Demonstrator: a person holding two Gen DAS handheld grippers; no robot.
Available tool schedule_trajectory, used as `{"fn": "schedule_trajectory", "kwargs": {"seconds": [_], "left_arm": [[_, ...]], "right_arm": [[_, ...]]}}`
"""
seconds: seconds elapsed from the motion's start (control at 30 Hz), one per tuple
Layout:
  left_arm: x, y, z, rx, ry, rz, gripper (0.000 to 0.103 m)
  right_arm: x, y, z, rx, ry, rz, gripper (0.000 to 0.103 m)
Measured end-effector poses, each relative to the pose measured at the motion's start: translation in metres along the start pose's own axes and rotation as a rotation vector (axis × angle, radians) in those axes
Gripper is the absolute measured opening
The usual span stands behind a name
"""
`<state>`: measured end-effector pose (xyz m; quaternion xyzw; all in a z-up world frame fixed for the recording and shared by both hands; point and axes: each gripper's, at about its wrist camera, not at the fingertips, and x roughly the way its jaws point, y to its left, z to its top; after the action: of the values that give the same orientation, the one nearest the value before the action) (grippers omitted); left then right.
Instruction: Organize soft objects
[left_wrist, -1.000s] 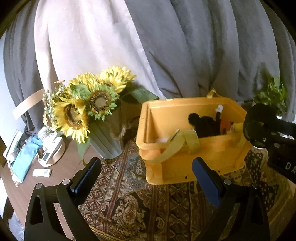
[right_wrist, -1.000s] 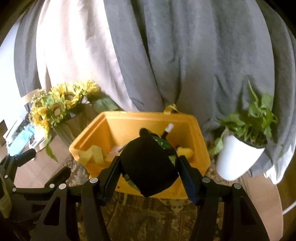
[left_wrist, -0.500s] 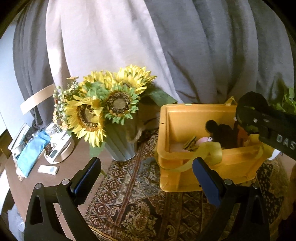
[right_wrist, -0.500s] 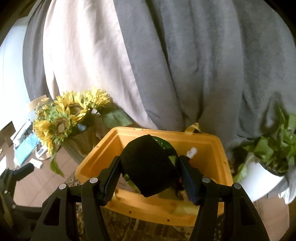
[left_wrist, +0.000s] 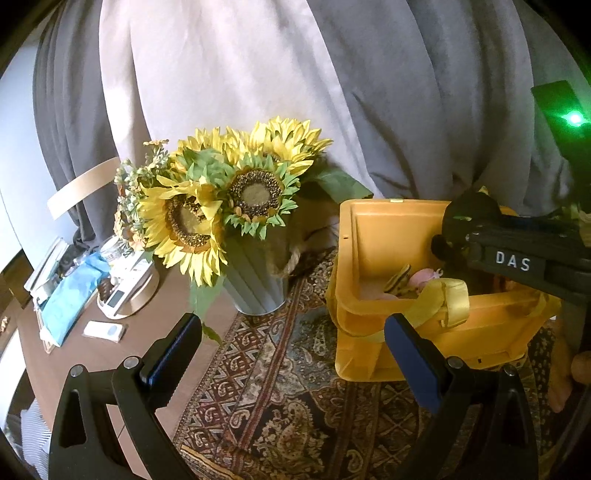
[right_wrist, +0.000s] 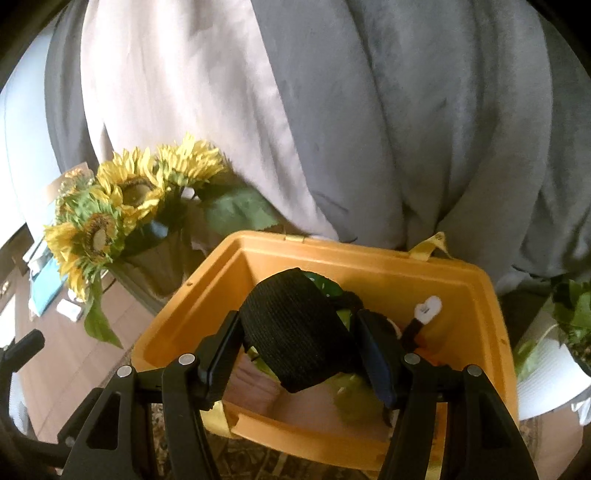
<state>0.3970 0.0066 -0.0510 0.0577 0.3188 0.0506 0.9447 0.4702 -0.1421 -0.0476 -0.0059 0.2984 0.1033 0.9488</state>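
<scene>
Black and knitted-looking, the soft object (right_wrist: 297, 328) sat clamped between the fingers of the right gripper (right_wrist: 295, 345), which was closed onto it from both sides. A patch of green showed behind the black fabric, though whether that belonged to the same item could not be told. The load hung over the open mouth of the yellow bin (right_wrist: 369, 258), above the things already lying inside and not yet let go.

Inside the bin, the right wrist view showed a small white heart-shaped piece on a dark stalk (right_wrist: 427, 308) and a yellow-green shape (right_wrist: 354, 400) low near the front wall. The left wrist view added a striped piece (left_wrist: 399, 282) and something pink (left_wrist: 423, 277) at the bottom. So several soft things appeared to be stowed, and this one looked like the next to go in.

The left gripper (left_wrist: 291, 354) stood with its fingers spread wide and nothing between them, hovering over the patterned cloth (left_wrist: 280, 406) just beside the bin. No loose soft object lay on the visible cloth, so little seemed left; what lay outside the views could not be judged.

Farther out stood a vase of sunflowers (left_wrist: 221, 206) to the bin's left, a grey curtain (right_wrist: 369, 129) behind, and a white-potted plant (right_wrist: 554, 362) to the right.
</scene>
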Motion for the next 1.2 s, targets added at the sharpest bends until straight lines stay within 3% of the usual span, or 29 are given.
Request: {"fn": "schedule_trajectory", "kwargs": {"seconds": [0.43, 0.7, 0.8, 0.9, 1.2], "left_arm": [[-0.002, 0.006, -0.002, -0.024, 0.003, 0.007, 0.101], [-0.032, 0.017, -0.005, -0.040, -0.031, 0.003, 0.103], [-0.047, 0.022, -0.009, -0.044, -0.051, 0.001, 0.103], [-0.063, 0.026, -0.013, -0.039, -0.072, -0.014, 0.103], [-0.100, 0.042, -0.029, 0.040, -0.132, -0.071, 0.103]], "right_arm": [[-0.014, 0.007, 0.000, -0.005, 0.003, -0.021, 0.070], [-0.062, 0.018, -0.016, -0.016, -0.038, -0.097, 0.070], [-0.084, 0.023, -0.026, -0.002, -0.061, -0.132, 0.080], [-0.107, 0.030, -0.036, 0.007, -0.087, -0.173, 0.081], [-0.157, 0.050, -0.076, 0.119, -0.107, -0.275, 0.083]]}}
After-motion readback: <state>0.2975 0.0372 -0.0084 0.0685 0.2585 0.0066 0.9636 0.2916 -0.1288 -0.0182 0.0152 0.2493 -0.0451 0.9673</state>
